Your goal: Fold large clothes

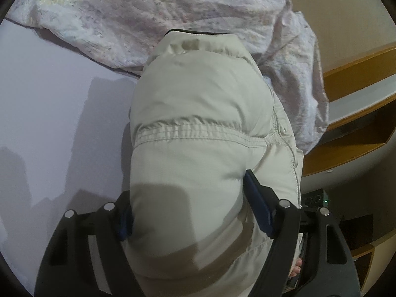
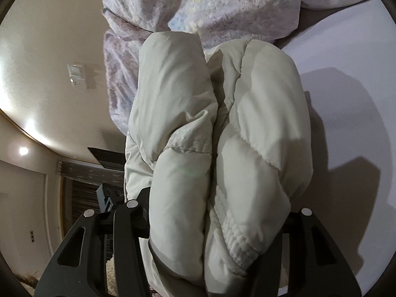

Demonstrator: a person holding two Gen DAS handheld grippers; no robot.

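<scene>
A puffy cream quilted jacket [image 1: 198,113] lies on the pale lilac bed sheet [image 1: 49,113], its collar end towards the quilt. My left gripper [image 1: 190,212] is shut on the jacket's near end, with the thick padding filling the gap between the blue pads [image 1: 257,212]. In the right wrist view the same jacket [image 2: 259,113] is bunched into two thick rolls. My right gripper [image 2: 217,222] is shut on the jacket, its fingertips hidden by the fabric.
A crumpled floral quilt [image 1: 153,17] lies just beyond the jacket and hangs over the bed edge [image 2: 118,79]. Wooden shelves [image 1: 358,104] and a power strip [image 1: 314,199] stand beside the bed. A beige wall with a switch panel [image 2: 78,75] shows at left.
</scene>
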